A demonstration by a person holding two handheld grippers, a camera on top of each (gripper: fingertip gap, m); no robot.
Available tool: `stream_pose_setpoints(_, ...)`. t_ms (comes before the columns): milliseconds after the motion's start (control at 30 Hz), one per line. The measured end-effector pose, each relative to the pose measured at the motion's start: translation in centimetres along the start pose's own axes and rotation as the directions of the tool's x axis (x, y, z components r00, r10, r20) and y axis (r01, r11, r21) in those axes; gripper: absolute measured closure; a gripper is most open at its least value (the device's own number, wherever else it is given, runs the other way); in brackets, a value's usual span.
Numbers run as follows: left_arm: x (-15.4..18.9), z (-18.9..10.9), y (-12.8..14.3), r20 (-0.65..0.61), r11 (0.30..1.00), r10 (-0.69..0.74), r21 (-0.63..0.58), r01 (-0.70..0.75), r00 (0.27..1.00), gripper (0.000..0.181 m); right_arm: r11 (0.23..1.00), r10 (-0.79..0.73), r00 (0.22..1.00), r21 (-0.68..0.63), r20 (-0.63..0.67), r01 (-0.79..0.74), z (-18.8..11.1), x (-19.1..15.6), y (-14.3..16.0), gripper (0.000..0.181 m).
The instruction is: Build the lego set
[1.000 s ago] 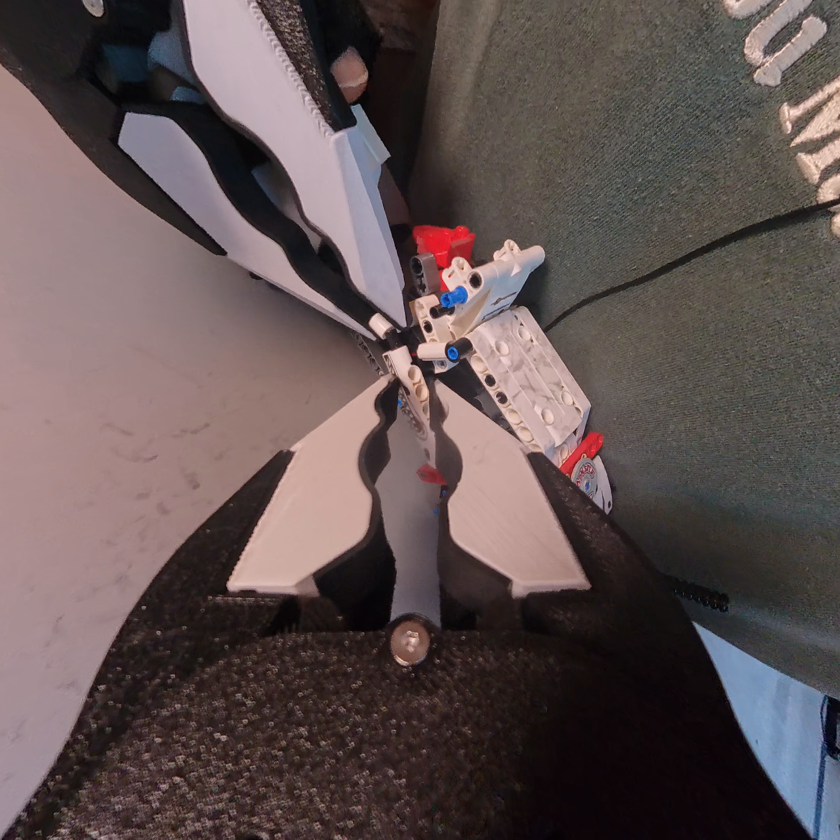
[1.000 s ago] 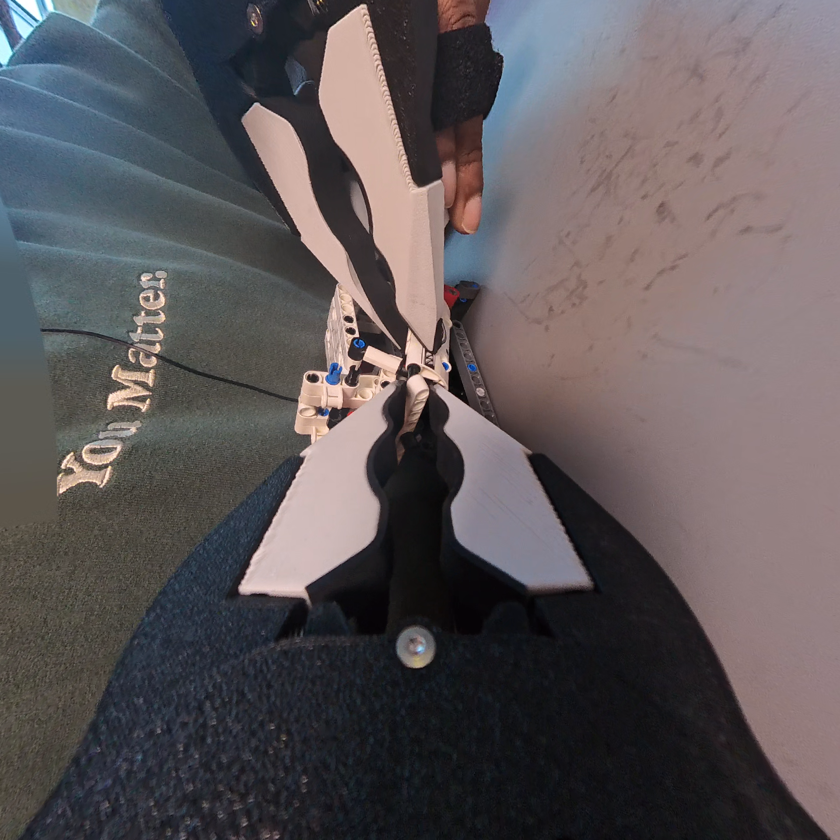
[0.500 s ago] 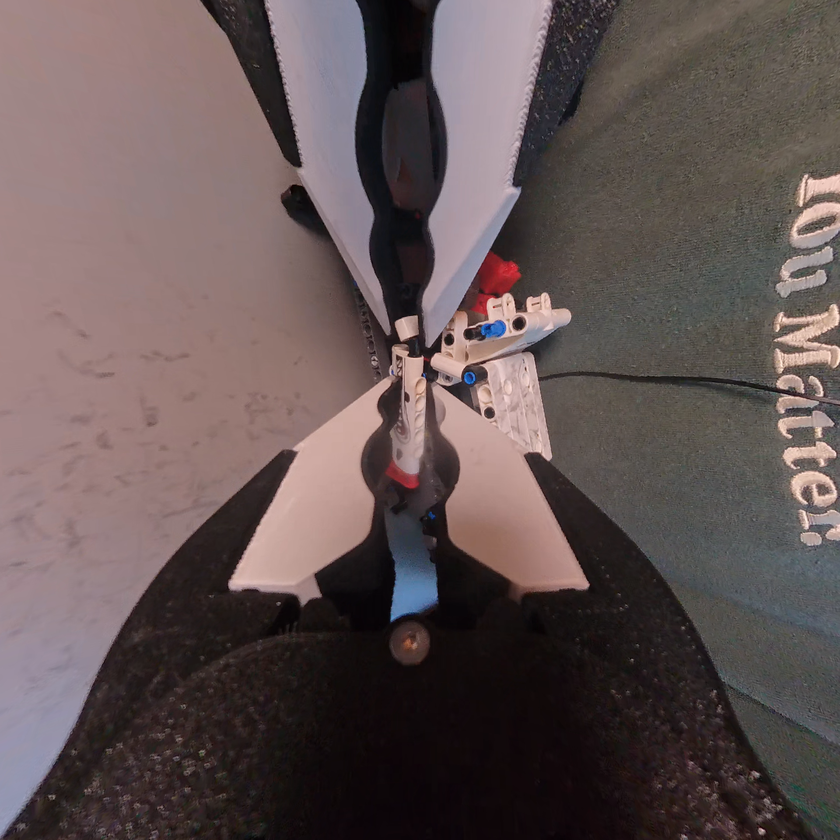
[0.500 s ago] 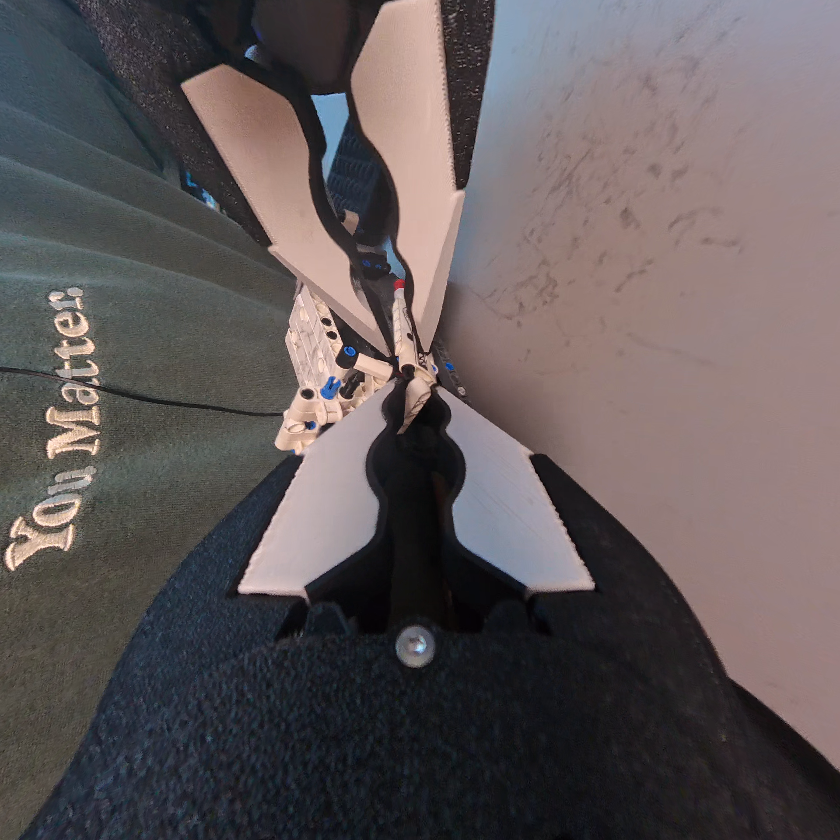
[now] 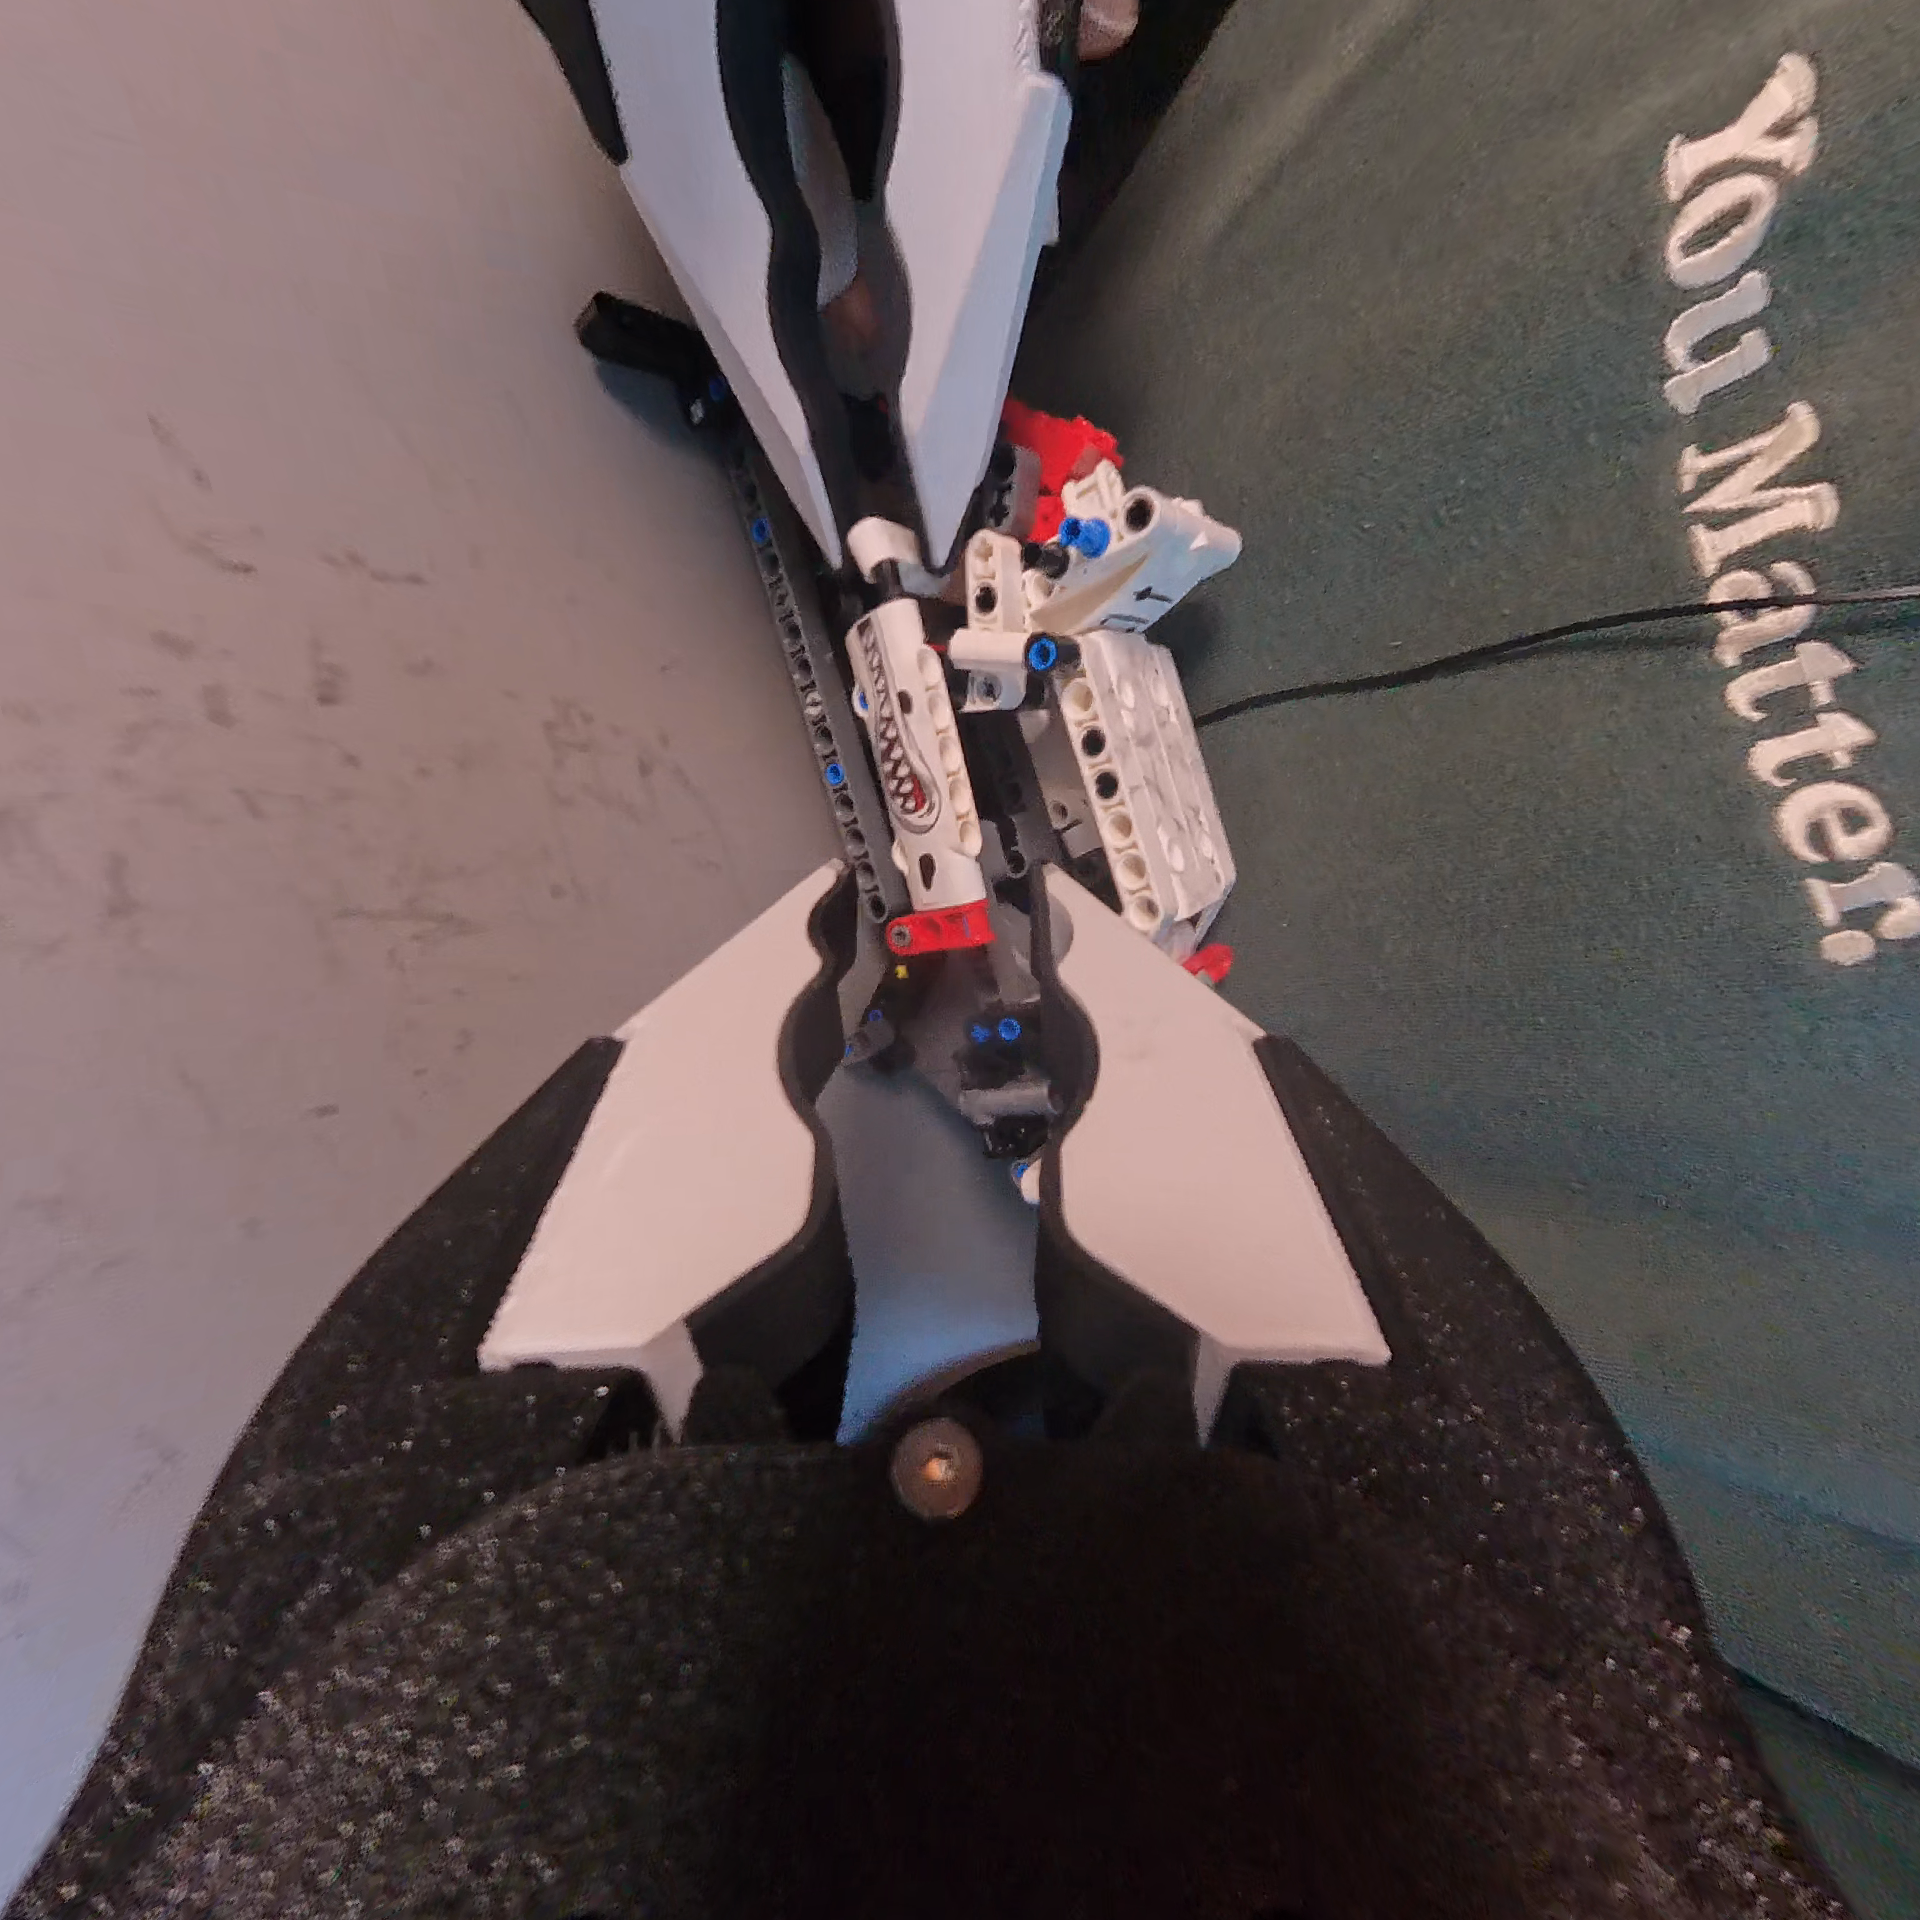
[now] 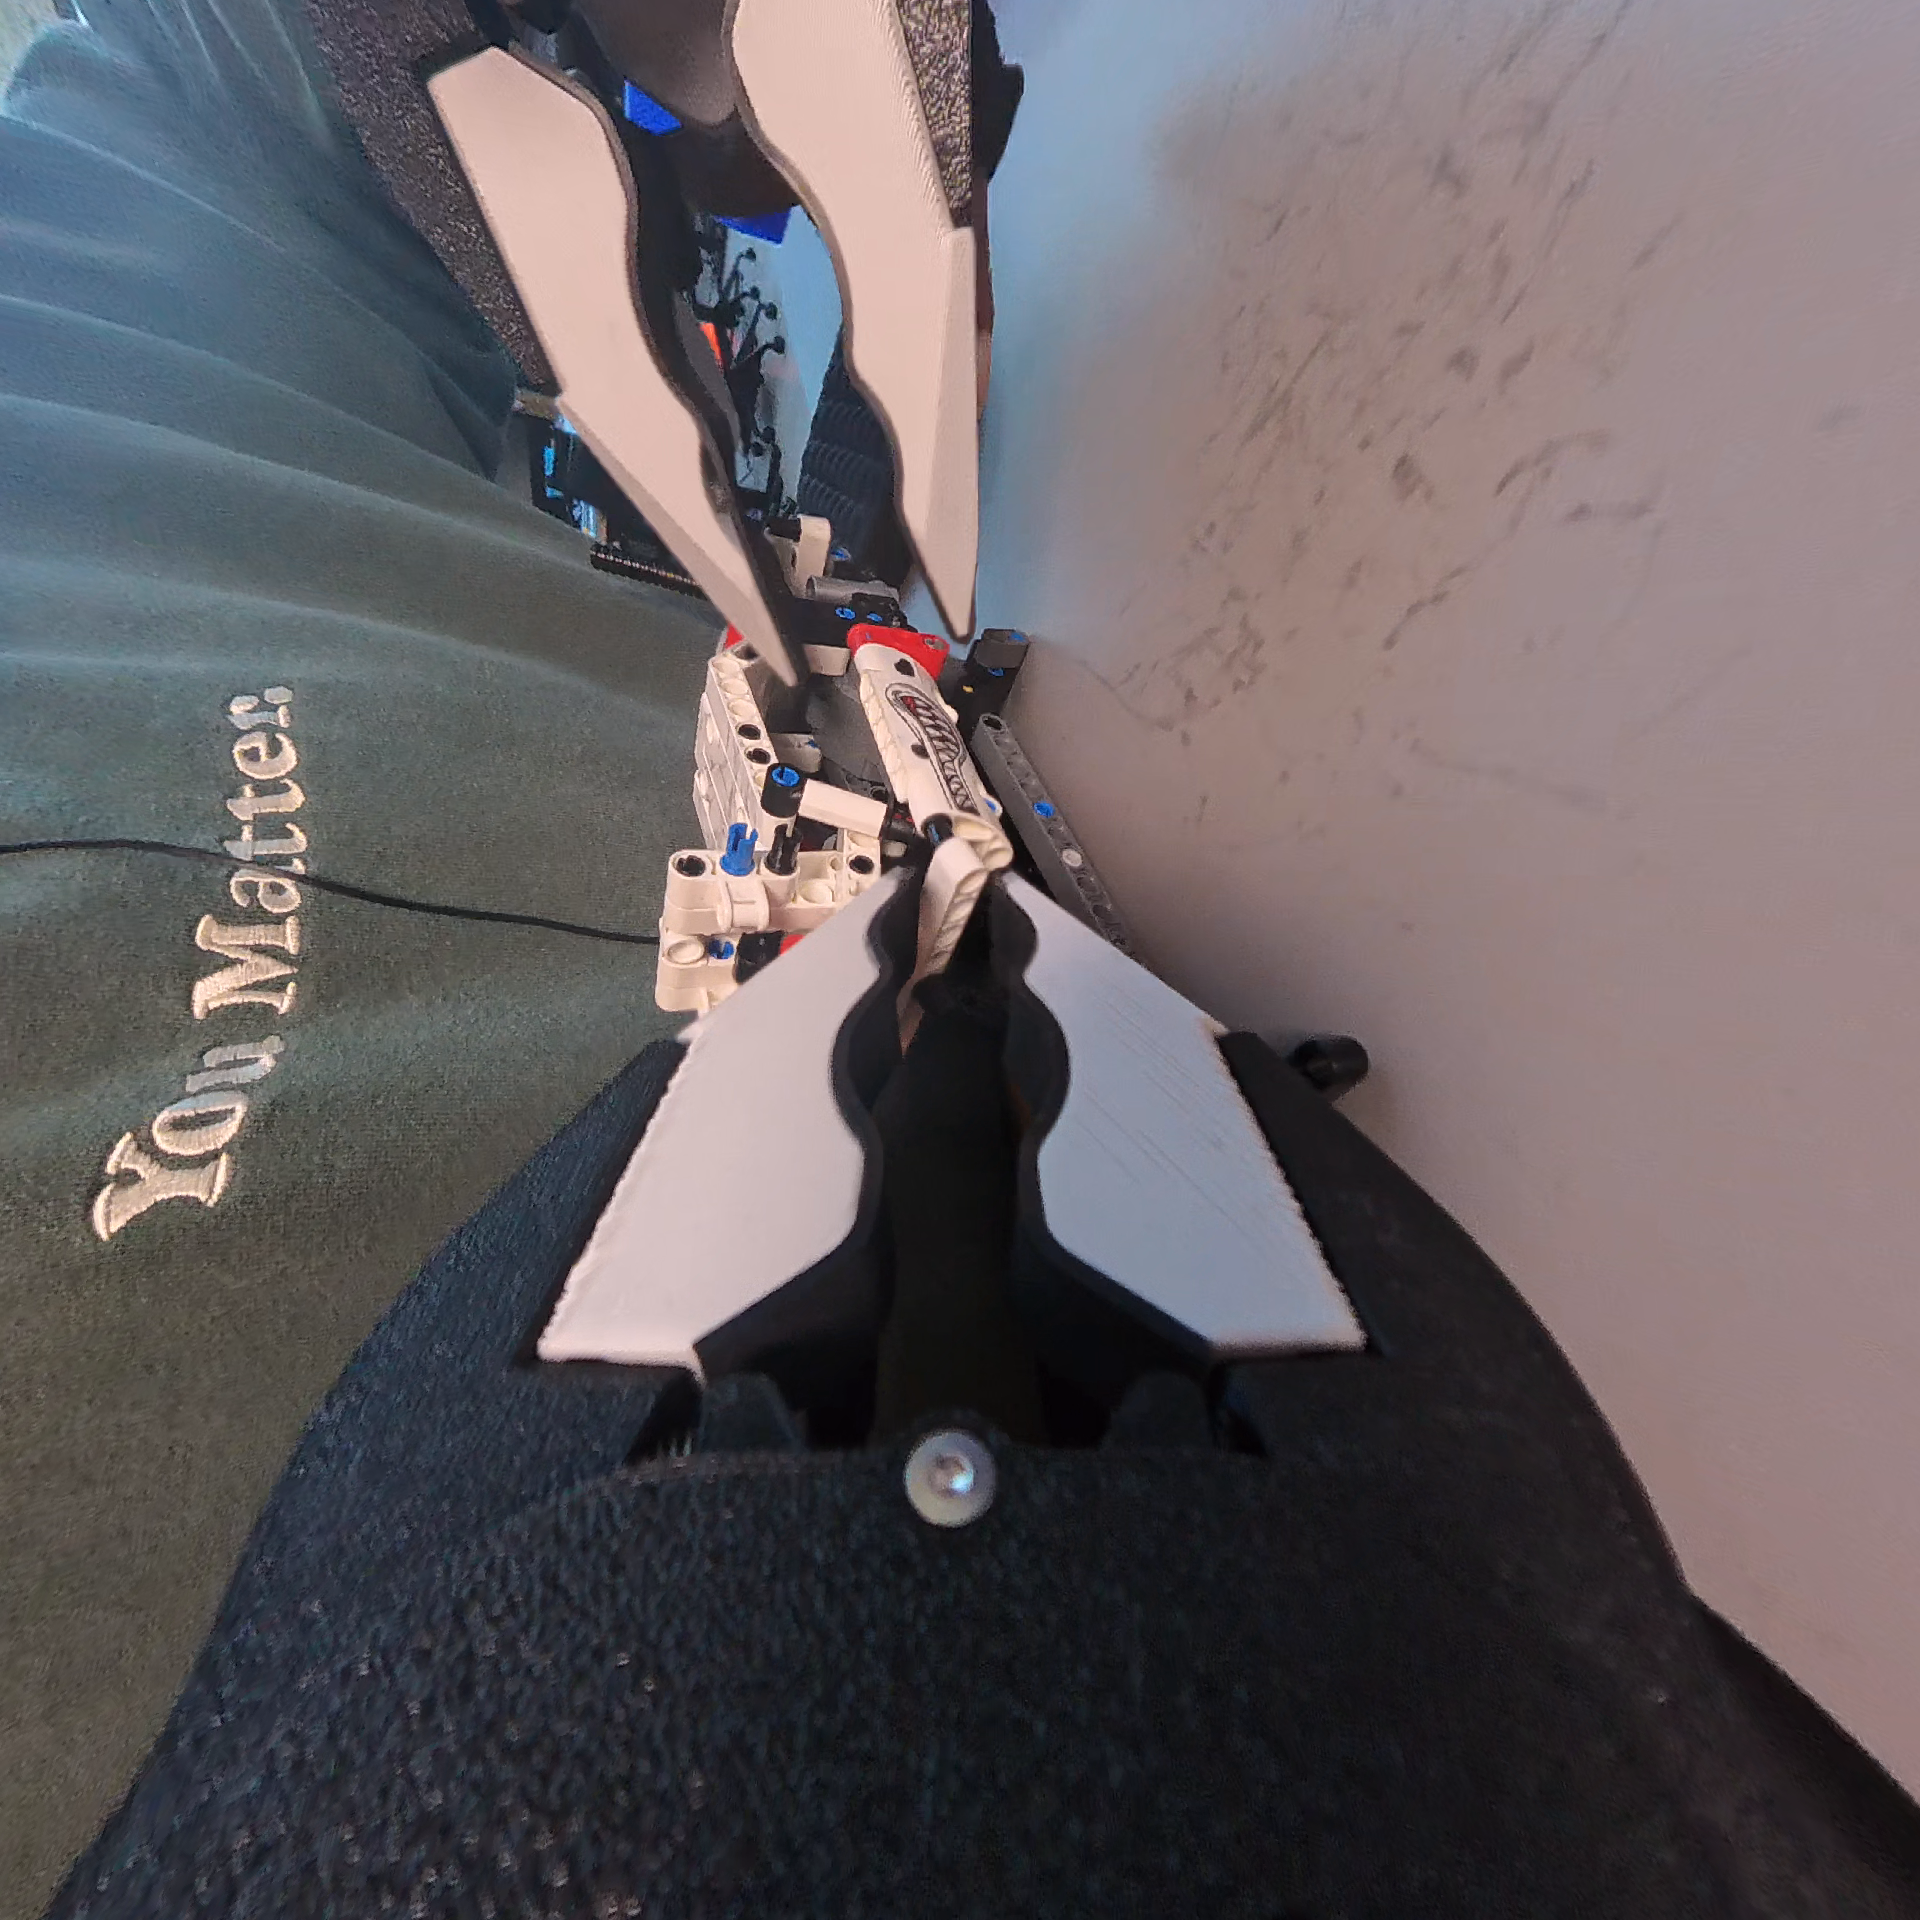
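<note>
The Lego model (image 5: 1132, 758) is white with blue pins and red bits, and it lies between the table edge and a person's green sweatshirt. A white panel with a shark-mouth sticker (image 5: 920, 769) runs along its side, beside a long grey beam (image 5: 805, 665). My left gripper (image 5: 940, 878) is open, its jaws straddling the red-tipped end of the model. My right gripper (image 6: 951, 883) is shut on a small white beam (image 6: 951, 914) at the model's other end. The right gripper (image 5: 883, 556) also shows in the left wrist view, and the left gripper (image 6: 876, 655) in the right wrist view.
The pale scuffed table (image 5: 312, 727) fills one side and the green sweatshirt (image 5: 1455, 935) the other, with a thin black cable (image 5: 1455, 649) across it. The model sits in the narrow gap between them. A small black piece (image 6: 1325, 1060) lies on the table. Some 6 centimetres of space lies between my two pairs of fingers.
My left gripper's jaws have spread from a tight pinch on the shark panel to a wider stance around the model's end. The right gripper keeps its hold.
</note>
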State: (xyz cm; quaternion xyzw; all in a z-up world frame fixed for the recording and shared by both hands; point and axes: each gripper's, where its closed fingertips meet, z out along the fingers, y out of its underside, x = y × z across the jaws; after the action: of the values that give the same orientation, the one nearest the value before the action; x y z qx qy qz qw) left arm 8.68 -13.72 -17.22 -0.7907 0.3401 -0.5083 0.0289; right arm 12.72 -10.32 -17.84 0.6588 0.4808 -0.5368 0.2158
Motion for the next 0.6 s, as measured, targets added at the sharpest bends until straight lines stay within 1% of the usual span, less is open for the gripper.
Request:
stream_pose_setpoints(33,-0.27,0.16,0.46,0.026,1.000,0.003,-0.018,-0.002,1.000,0.149,1.000,-0.003,1.000,-0.007,0.002,0.003,-0.08,0.08,0.19,0.167)
stream_pose_setpoints(100,-0.04,0.56,1.07,0.036,0.999,0.020,-0.046,-0.019,0.999,0.153,1.000,-0.002,1.000,-0.013,0.009,0.002,-0.22,0.17,0.52,0.168)
stream_pose_setpoints(167,0.18,0.76,0.79,0.050,0.999,0.042,-0.034,-0.040,0.998,0.166,1.000,0.010,0.999,0.000,0.031,-0.010,-0.17,0.00,0.52,0.170)
stream_pose_setpoints(300,0.09,0.71,0.80,0.105,0.994,0.098,-0.066,-0.092,0.990,0.168,1.000,0.005,0.998,0.026,0.056,-0.006,-0.08,-0.21,0.35,0.173)
stream_pose_setpoints(433,0.33,0.64,0.93,0.130,0.986,0.149,-0.099,-0.137,0.980,0.169,0.996,0.061,0.993,0.057,0.099,-0.066,0.01,-0.36,0.16,0.174)
stream_pose_setpoints(533,0.59,0.59,0.79,0.106,0.991,0.115,-0.087,-0.106,0.988,0.169,0.994,0.077,0.993,0.067,0.089,-0.083,0.15,-0.06,0.19,0.174)
stream_pose_setpoints(600,0.71,0.49,0.66,0.094,0.994,0.091,-0.068,-0.085,0.991,0.169,0.995,0.061,0.996,0.075,0.062,-0.066,0.16,0.08,0.13,0.174)
